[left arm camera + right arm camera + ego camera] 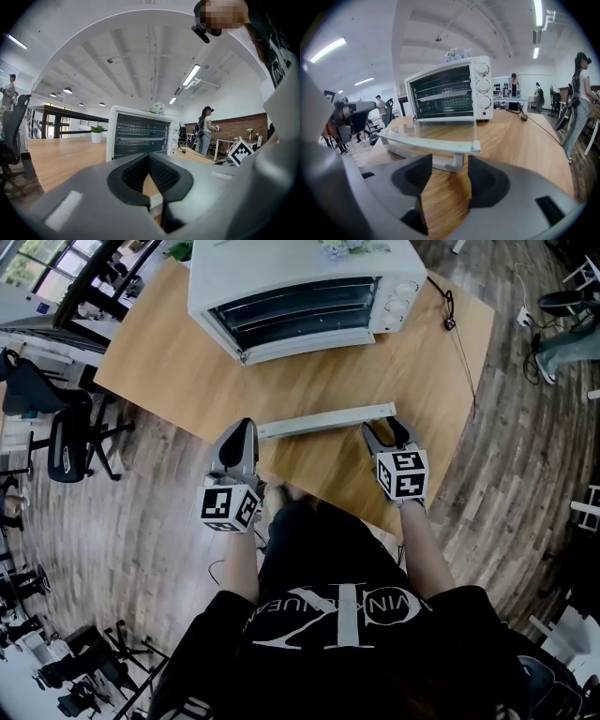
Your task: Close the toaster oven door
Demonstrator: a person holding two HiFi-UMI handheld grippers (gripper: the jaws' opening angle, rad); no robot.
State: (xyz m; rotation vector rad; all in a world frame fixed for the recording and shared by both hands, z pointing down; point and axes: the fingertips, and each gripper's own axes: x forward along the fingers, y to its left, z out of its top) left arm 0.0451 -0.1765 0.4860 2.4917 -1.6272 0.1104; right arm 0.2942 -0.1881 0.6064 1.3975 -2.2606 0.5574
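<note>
Fingers (pixel 412 176) (right gripper (pixel 449 162), spread) face the level door (pixel 436 133), handle (pixel 440 163) crosswise.

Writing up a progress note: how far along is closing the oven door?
Done: nothing yet; the door lies fully open, flat out from the oven. In hand: the right claw is open and lined up on the handle just ahead of it, not gripping. The left claw is shut and holds nothing. Left: take or push the door and swing it up shut.
</note>
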